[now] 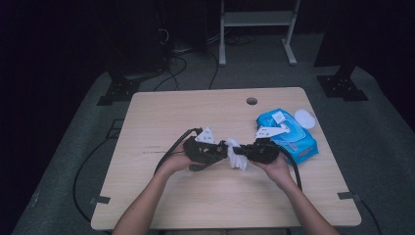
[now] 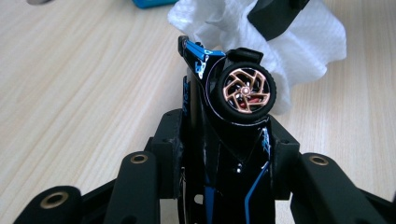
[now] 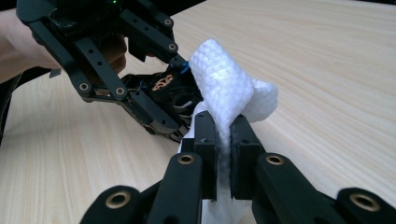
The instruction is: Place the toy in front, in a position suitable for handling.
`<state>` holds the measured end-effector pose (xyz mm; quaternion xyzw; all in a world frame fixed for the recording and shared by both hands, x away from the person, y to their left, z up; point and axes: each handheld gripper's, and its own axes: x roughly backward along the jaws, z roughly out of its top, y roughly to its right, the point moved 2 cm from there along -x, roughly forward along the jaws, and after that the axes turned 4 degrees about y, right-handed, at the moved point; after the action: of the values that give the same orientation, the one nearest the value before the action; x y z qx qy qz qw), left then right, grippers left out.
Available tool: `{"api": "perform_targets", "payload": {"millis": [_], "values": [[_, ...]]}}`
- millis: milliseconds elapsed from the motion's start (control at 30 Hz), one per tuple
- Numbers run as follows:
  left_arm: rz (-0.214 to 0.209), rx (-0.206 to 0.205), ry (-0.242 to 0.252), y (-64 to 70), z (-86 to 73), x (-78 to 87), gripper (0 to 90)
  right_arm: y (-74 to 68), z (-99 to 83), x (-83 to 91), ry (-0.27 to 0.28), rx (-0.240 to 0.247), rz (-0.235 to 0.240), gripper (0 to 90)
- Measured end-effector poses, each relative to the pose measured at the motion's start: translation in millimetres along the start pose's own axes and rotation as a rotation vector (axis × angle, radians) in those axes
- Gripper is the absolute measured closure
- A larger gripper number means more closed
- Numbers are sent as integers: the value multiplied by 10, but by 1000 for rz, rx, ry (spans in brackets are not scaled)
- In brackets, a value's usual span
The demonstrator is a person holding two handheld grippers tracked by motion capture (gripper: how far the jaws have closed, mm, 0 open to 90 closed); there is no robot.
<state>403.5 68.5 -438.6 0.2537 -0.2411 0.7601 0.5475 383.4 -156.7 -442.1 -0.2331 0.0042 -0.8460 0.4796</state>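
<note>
At the middle of the surface [image 1: 161, 191], just above it, I hold both tools tip to tip. My left hand-held gripper [image 1: 208, 151] is clamped on a small black toy car [image 2: 224, 135], its jaws pressed against the body on both sides, the nose pointing away from me toward 12 o'clock in the left gripper view, one copper-spoked wheel [image 2: 245, 91] facing up. My right hand-held gripper [image 3: 223, 140] is closed tight on a white wet wipe [image 3: 229, 88], which folds over the pads and bunches against the car's front end. The wipe touches the car at about 3 o'clock from my left hand in the high view.

I judge the step to be wiping the car clean. To do it well I should keep the left grip firm so the car cannot twist, and move the right tool in short strokes along the body instead of pushing hard, since the wheel and thin blue trim [image 2: 198, 50] look easy to snag. The loose tail of the wipe could catch on the wheel, so I would turn the car to offer flat faces.

Farther out, at 2 o'clock, the blue wipes pack [image 1: 288, 134] lies flat with its lid [image 1: 305, 118] open.
</note>
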Motion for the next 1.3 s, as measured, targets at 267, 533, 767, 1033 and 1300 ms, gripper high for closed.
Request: {"api": "perform_targets", "payload": {"millis": [267, 533, 767, 1033, 1300], "values": [[-23, 23, -51, -41, -21, -80, 596, 22, -22, -27, -8, -17, 17, 834], [-39, 69, 3, -76, -38, 55, 577, -19, 32, -80, 4, -6, 24, 834], [-41, 138, 115, -155, -154, 357, 545, -113, 167, -142, 39, -1, 51, 834], [-21, 195, 119, -195, -358, 420, 517, -139, 174, -398, -3, 2, 62, 833], [-15, 193, 148, -153, -373, 388, 501, -113, 108, -453, -32, 4, 54, 834]]}}
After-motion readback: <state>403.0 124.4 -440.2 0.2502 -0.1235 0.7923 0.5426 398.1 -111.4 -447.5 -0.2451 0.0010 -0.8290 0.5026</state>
